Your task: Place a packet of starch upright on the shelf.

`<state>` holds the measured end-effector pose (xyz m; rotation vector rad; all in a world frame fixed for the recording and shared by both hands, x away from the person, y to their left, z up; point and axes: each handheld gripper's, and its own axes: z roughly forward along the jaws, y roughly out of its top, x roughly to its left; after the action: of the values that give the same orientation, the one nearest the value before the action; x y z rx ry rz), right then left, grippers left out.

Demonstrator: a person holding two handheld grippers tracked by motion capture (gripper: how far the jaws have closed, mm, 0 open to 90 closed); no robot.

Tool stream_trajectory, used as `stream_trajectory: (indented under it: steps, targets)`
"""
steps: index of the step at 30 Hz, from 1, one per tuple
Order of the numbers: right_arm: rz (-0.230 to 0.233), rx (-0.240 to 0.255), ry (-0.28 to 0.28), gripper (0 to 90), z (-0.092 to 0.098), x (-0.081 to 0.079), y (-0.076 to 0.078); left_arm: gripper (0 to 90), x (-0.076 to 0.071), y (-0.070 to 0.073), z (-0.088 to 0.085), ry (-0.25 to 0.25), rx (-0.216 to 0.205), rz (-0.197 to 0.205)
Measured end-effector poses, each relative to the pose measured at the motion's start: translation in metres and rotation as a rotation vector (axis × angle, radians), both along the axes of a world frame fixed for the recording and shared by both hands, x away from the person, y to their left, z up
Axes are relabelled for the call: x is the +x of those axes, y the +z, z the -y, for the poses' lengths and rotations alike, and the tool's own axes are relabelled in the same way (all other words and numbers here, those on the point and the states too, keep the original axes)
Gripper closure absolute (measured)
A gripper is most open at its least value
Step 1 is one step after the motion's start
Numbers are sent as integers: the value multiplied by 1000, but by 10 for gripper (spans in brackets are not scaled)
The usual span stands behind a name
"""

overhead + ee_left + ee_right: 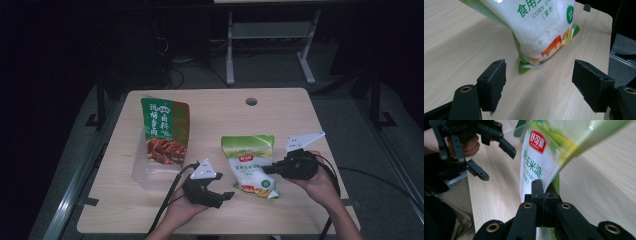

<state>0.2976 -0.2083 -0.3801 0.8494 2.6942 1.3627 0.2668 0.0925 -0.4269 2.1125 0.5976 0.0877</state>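
A white and green corn starch bag [249, 162] lies right of the table's middle. My right gripper [268, 169] is shut on its right edge. In the right gripper view the jaws [544, 192] pinch the bag's [536, 162] thin side seam. My left gripper [224, 196] stands open just left of the bag's lower end, pointing at it. In the left gripper view both pads [494, 82] are wide apart with nothing between them, and the bag's [541, 27] lower corner touches the table ahead. In the right gripper view the left gripper [497, 163] is at the upper left, open.
A green and brown food pouch [165, 132] lies at the table's left on a clear plastic container [142, 175]. The wooden table [210, 215] has a cable hole [251, 101] near its far edge. A metal frame [270, 35] stands on the floor beyond.
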Motion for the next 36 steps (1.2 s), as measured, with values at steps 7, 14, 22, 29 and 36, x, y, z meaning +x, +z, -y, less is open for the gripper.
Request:
stream_trajectory:
  steps: [7, 14, 22, 29, 36]
  targets:
    - [1, -4, 22, 888, 5, -2, -6, 336, 13, -2, 16, -2, -17, -31]
    - [-6, -22, 53, 888, -1, -6, -8, 404, 24, 0, 22, 7, -39, -57]
    - [-4, -29, 85, 849, -14, -6, -9, 623, 24, 6, 18, 16, -61, -39]
    - [-7, -37, 69, 747, -17, -4, -11, 693, 21, 7, 17, 1, -62, -22]
    - [-10, -48, 43, 807, -22, -2, -11, 652, 20, 7, 15, -5, -54, -19]
